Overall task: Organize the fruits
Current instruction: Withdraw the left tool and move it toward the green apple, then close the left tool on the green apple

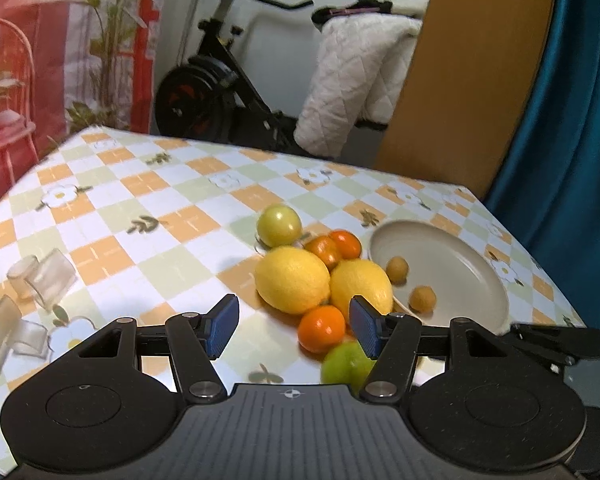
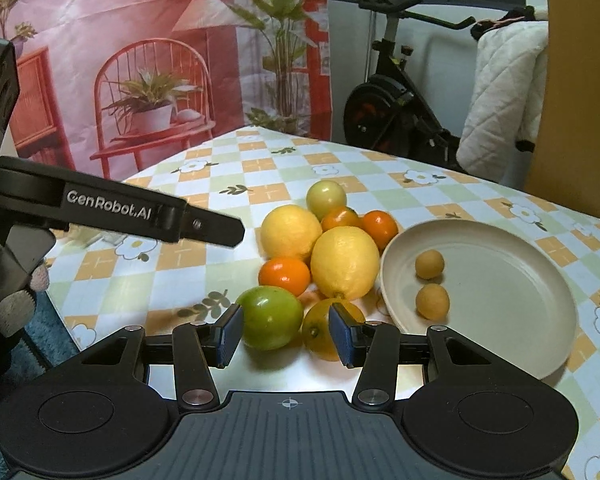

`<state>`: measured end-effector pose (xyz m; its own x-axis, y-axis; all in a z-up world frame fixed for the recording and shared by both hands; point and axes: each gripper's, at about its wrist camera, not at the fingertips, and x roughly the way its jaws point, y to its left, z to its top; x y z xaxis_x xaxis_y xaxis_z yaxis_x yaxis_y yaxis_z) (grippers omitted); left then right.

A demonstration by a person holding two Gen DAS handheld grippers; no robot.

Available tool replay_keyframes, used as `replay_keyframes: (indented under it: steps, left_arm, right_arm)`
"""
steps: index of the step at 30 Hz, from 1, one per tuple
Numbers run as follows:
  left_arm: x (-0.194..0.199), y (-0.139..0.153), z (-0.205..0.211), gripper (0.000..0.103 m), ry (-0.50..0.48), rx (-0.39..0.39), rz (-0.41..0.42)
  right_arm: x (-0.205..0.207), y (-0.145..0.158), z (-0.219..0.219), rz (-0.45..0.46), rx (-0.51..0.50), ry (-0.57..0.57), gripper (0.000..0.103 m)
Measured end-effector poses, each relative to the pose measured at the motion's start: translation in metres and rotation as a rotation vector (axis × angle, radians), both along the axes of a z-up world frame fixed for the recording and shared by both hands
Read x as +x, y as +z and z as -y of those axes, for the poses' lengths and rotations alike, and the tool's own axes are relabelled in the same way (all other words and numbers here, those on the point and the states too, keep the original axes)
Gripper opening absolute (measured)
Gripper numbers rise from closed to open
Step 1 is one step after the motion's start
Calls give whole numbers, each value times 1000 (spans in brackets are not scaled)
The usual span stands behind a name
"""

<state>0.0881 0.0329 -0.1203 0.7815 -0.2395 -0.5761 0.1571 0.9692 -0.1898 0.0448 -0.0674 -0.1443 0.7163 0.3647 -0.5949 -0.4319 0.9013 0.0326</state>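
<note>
Progress: I judge the sorting as barely begun; only two small tan fruits sit in the plate [image 2: 500,288], and the rest of the fruit is piled on the desk [image 2: 228,168] just beside the plate's left rim.
Plate: a shallow beige plate near the desk's right edge; it holds the farther tan fruit [image 2: 429,264] and the nearer tan fruit [image 2: 432,300], close together by its left rim, the rest bare.
Pile left to move: two lemons, the big one [image 2: 345,263] touching the plate's rim and the other [image 2: 290,232] behind it; a pale green fruit [image 2: 326,199] at the back; two small oranges [image 2: 379,228] beside it; one orange [image 2: 285,275] in front; a green fruit [image 2: 271,317] and a yellow-orange fruit [image 2: 320,328] nearest me.
Right gripper [image 2: 286,334]: my jaws are partly open, holding nothing; the green fruit and the yellow-orange one lie just ahead between the pads, and I see no pad pressing on either.
Left gripper [image 1: 294,326]: jaws about half open and empty, hovering over the pile's near side, the front orange [image 1: 322,328] showing between the pads.
Other: clear clips [image 1: 40,280] lie near the desk's left edge, well apart from the fruit.
</note>
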Motion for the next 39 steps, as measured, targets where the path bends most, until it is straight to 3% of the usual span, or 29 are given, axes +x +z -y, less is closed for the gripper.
replay_keyframes:
  steps: [5, 9, 15, 22, 31, 37, 39]
  left_arm:
    - [3, -1, -6, 65, 42, -14, 11]
    - [4, 0, -8, 72, 45, -23, 19]
    - [7, -7, -1, 71, -59, -48, -25]
    - [15, -25, 3, 70, -153, -116, -148]
    - [21, -38, 4, 59, -181, -154, -195]
    - [22, -40, 7, 45, -185, -161, -178]
    - [21, -39, 10, 45, -188, -146, -172]
  right_arm:
    - [2, -4, -3, -27, 0, 23, 41]
    - [3, -8, -8, -53, 8, 44, 40]
    - [8, -17, -14, -94, 20, 56, 39]
    - [12, -28, -13, -126, 44, 34, 38]
    - [18, -32, -13, -128, 50, 6, 38]
    - [19, -33, -13, -121, 52, -6, 37]
    - [20, -33, -13, -120, 53, -11, 37]
